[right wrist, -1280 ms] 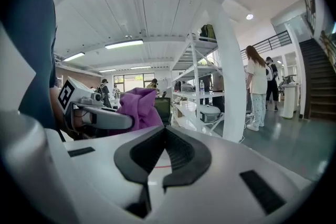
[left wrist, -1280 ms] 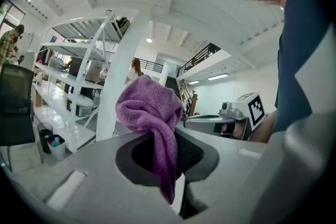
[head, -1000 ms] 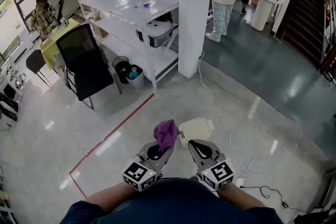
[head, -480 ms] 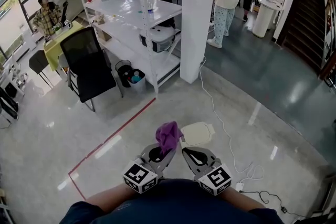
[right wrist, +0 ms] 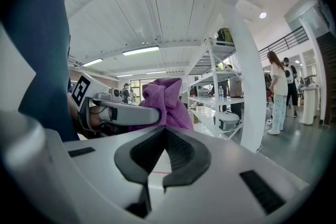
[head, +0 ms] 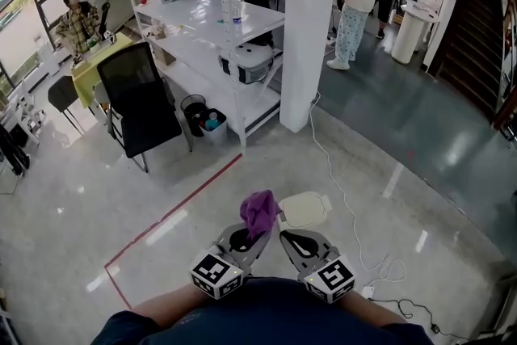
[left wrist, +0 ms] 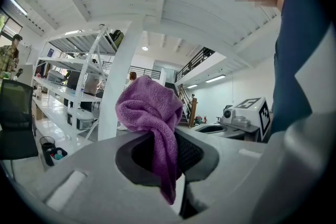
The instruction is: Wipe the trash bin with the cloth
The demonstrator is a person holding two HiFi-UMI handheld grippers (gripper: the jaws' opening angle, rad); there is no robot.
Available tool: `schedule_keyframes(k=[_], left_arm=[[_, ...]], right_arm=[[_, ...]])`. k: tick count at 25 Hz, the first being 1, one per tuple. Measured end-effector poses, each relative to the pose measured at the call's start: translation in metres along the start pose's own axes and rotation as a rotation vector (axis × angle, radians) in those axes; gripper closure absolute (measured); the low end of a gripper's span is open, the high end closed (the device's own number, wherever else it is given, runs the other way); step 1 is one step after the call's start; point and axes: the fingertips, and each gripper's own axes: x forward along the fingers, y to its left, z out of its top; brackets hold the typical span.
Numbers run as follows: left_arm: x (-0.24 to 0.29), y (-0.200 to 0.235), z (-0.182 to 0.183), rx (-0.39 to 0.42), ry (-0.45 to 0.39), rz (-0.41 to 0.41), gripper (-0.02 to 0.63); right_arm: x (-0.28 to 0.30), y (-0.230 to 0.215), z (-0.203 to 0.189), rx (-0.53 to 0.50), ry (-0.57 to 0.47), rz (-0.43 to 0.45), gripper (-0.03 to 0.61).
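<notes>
Purple terry cloth [left wrist: 152,113] is pinched between the closed jaws of the left gripper [head: 252,234], with a bunched head standing above the pads and a narrow tail hanging down through them. It is judged to be light, soft and limp: no shape will be kept by it, so any pressure on a surface has to be supplied through the gripper, and a loose fold may be dragged out of the pinch if it catches. The looped pile is likely to grip rather than slide. A firmer hold would probably be had on the thick of the bunch, where several layers are stacked, than on the thin tail. The right gripper [right wrist: 165,136] is seen with its jaws brought together on nothing, just beside the left one. The trash bin [head: 304,208] is taken to be the cream, round-topped object on the pale glossy floor [head: 121,198] directly ahead of the 2 grippers, near the cloth but apart from it. Only its top is shown, so its walls cannot be judged. It looks like smooth, hard plastic, probably light enough to shift when rubbed, so steadying at the rim by the free gripper may be called for. Cloth and bin are not yet in contact.
</notes>
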Motion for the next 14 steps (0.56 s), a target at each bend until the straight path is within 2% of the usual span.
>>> schedule_keyframes(k=[14], left_arm=[[-0.0045, 0.0002, 0.0016, 0.0, -0.003, 0.017, 0.56]], right_arm=[[0.0024, 0.0018, 0.0014, 0.002, -0.007, 0.006, 0.569]])
